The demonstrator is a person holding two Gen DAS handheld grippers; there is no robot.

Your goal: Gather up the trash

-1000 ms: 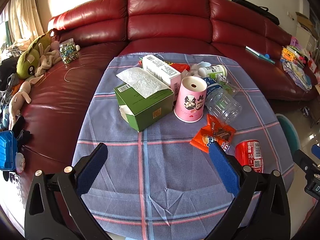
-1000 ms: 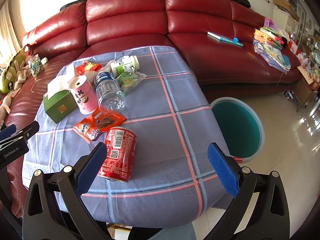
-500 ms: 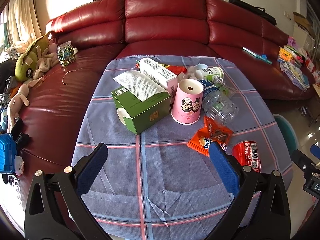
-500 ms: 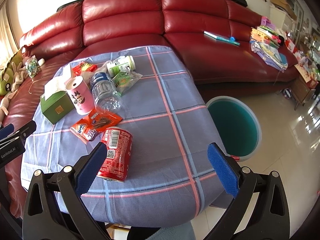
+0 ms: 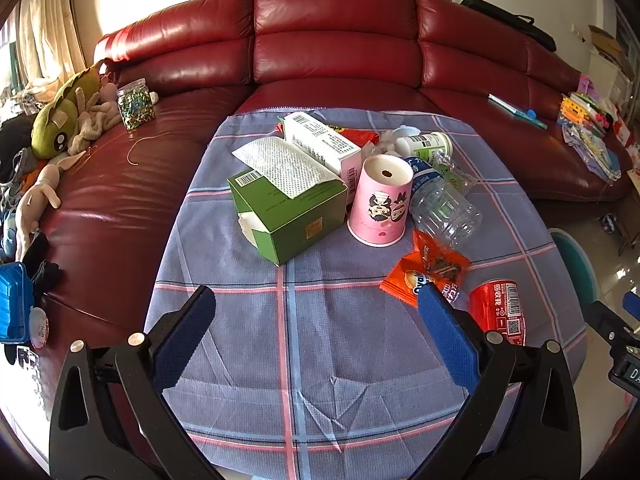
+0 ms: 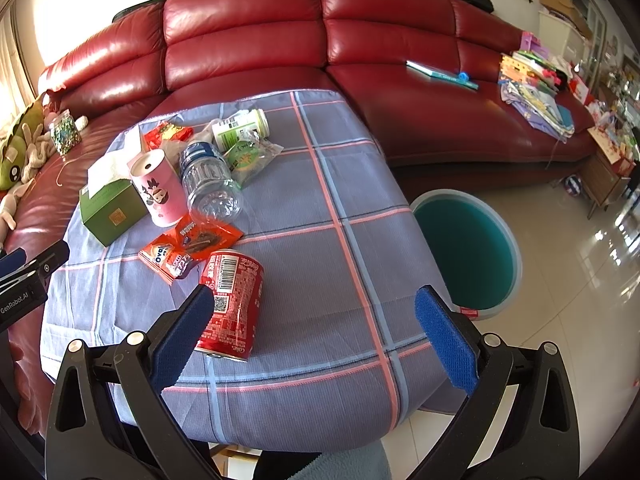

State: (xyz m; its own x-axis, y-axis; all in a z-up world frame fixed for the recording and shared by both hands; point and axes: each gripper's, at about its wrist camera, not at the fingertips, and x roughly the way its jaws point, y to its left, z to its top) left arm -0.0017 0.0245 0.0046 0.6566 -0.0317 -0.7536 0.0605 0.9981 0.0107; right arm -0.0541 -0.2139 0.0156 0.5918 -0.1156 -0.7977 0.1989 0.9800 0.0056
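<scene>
Trash lies on a table under a blue plaid cloth (image 5: 328, 340). A red cola can (image 6: 232, 304) lies on its side near the front right; it also shows as the can (image 5: 498, 308) in the left view. Behind it are an orange snack wrapper (image 6: 188, 250), a clear plastic bottle (image 6: 210, 186), an upturned pink paper cup (image 5: 380, 200), a green box (image 5: 288, 210) and a white carton (image 5: 324, 146). My right gripper (image 6: 314, 338) is open above the table's front edge, its left fingertip just in front of the can. My left gripper (image 5: 316, 336) is open over bare cloth.
A teal round bin (image 6: 466, 248) stands on the tiled floor right of the table. A red leather sofa (image 5: 332, 48) wraps around the back. Stuffed toys (image 5: 64, 120) and a jar (image 5: 136, 104) sit on its left seat, books and papers (image 6: 536, 88) on its right.
Both views have pulled back and shifted slightly. The can now sits closer to my right gripper's left finger. Nothing on the table has moved, and both grippers stay open.
</scene>
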